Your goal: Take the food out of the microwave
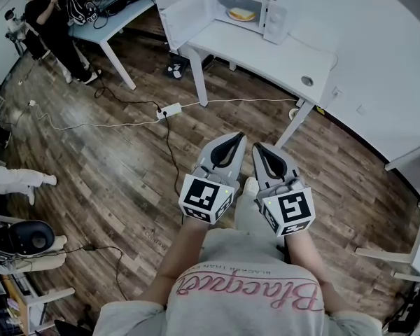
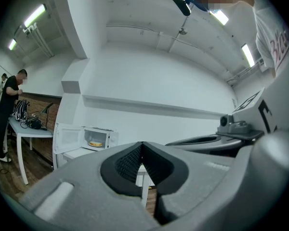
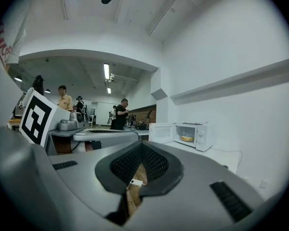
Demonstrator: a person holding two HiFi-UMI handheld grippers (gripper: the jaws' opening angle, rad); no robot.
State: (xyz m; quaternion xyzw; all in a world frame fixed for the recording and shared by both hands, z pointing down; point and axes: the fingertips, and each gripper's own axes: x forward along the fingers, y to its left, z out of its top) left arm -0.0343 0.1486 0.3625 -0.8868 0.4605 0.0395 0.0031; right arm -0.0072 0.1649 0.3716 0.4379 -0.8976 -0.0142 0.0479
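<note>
Two units, left hand-held gripper and right hand-held gripper: jaws pressed together, nothing held, well apart from the target.

One portion of food: yellowish, flat, apparently plated, inside the open-doored microwave on the white worktop. Probably light, soft, liable to slide; best gripped at the plate rim, kept level.

Head view only: floor between person and worktop. Gripper views only: cavity seen front-on.
</note>
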